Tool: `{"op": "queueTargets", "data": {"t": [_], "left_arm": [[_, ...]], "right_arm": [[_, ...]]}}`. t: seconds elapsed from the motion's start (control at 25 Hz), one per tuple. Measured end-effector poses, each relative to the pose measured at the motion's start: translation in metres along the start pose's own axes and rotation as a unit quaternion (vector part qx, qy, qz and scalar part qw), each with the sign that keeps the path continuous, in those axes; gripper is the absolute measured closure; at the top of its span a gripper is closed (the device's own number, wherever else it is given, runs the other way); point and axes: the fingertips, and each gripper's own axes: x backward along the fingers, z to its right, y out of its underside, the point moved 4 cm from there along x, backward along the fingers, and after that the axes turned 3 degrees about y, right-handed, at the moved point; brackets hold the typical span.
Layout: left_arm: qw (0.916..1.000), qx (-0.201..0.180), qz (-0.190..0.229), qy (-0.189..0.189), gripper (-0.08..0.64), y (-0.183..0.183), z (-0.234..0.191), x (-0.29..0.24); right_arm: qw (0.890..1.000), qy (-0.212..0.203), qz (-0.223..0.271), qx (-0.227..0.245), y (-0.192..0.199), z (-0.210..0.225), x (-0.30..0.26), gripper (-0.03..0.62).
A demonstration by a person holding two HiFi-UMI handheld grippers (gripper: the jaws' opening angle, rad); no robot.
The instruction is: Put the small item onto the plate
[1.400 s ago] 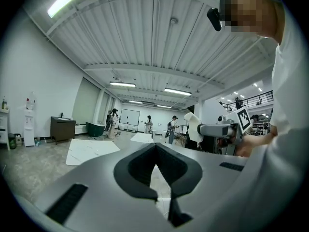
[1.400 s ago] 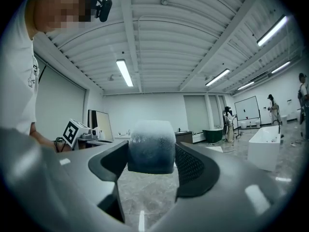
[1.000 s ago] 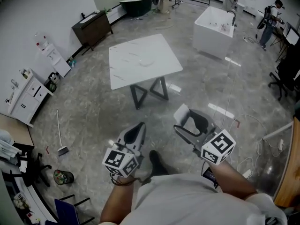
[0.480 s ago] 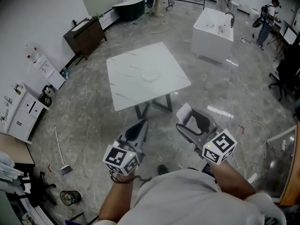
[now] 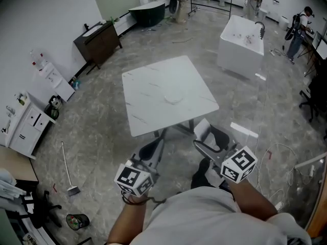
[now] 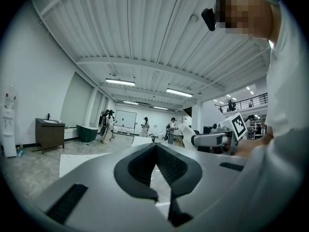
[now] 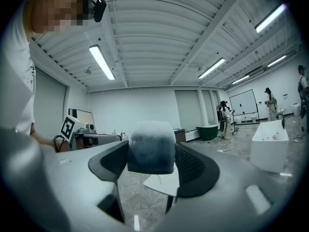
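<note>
Between the right fingers (image 7: pixel 193 170): the small item (image 7: pixel 150 149), a pale frosted block, pinched on both flanks. The grip looks firm enough to carry it without a slip.
Right gripper (image 5: pixel 210 139): held out in front of the body with the block leading. I'd call that a carrying posture, not a placing one.
Left fingers (image 6: pixel 133 166): pressed together with nothing between them.
Left gripper (image 6: pixel 155 148): low beside the right one, idle and out of the way.
Plate (image 5: pixel 173 97): a faint, clear-looking disc near the middle of the desk, bare and ready to receive.
Desk (image 5: pixel 148 106): white marbled top, well ahead of both grippers with open floor (image 5: pixel 102 137) between, so the item is well apart from the plate.
Step in hand: transport. The grasp is made, the placing is not yet done.
Next call: close the gap, bring the block over the plate, and lower it before letting go.
Risk: the plate barely shows against that pale top, so its rim is easy to misjudge.
</note>
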Motion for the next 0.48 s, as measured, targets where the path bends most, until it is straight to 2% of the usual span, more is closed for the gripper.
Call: {"op": "queueTargets", "data": {"t": [0.24, 0.48], "left_arm": [[0.9993, -0.009, -0.015, -0.034, 0.554, -0.004, -0.059, -0.068], [0.9972, -0.014, -0.025, -0.068, 0.554, -0.009, -0.113, -0.169]], "right_arm": [[1.0, -0.026, -0.002, -0.006, -0.01, 0.078, -0.066, 0.298], [0.998, -0.058, -0.012, -0.015, -0.015, 0.18, -0.133, 0.298]]}}
